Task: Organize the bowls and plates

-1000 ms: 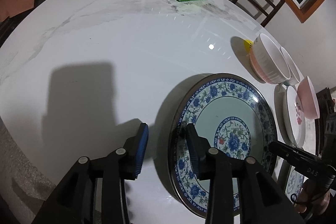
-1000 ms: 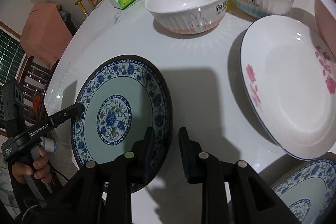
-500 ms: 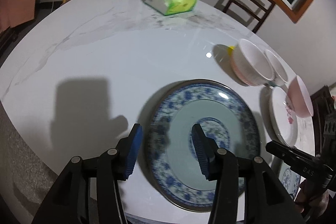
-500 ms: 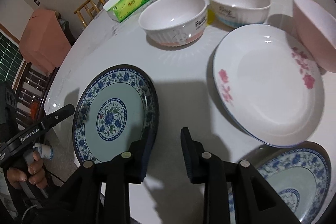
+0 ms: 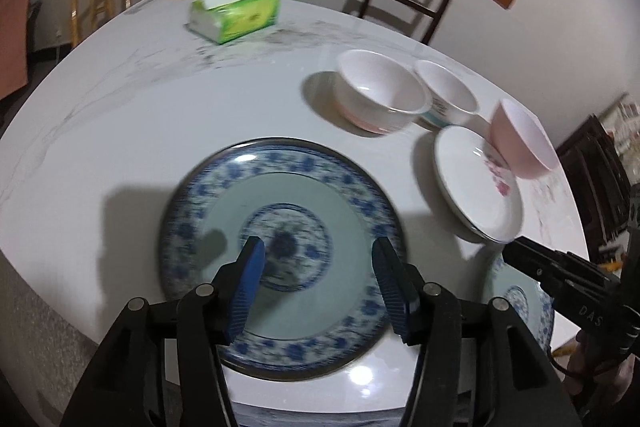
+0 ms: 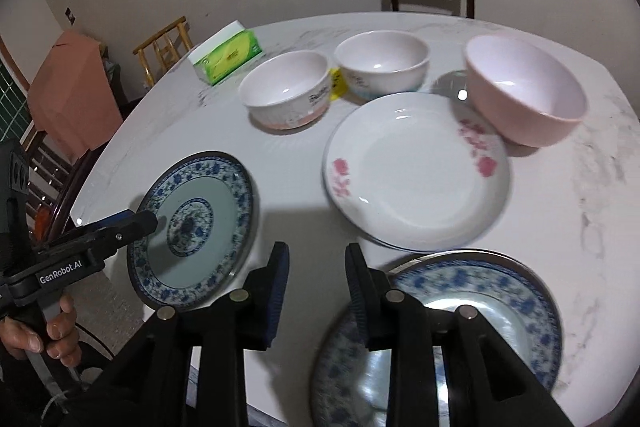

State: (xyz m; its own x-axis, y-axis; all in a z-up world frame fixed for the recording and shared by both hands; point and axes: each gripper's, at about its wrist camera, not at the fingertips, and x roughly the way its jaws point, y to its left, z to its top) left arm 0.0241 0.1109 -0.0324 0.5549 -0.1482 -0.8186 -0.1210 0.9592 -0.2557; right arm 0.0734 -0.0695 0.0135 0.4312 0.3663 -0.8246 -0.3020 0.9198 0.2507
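Fingers apart on both: your left gripper (image 5: 318, 283) hangs over the blue plate (image 5: 280, 247), holding nothing; your right gripper (image 6: 318, 277) is empty, second blue plate (image 6: 480, 311) just right of its fingers. Risk: closing on glazed rim could skid the plate off the near table (image 5: 120, 115) edge. Ahead: white plate (image 6: 412, 179), three bowls (image 6: 286, 93), tissue box (image 6: 226, 57); nothing blocks.

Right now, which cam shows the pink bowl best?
Right wrist: the pink bowl shows whole, its opening facing the camera, beside the white floral plate. Left wrist catches it small, side-on and blurred near the frame edge.
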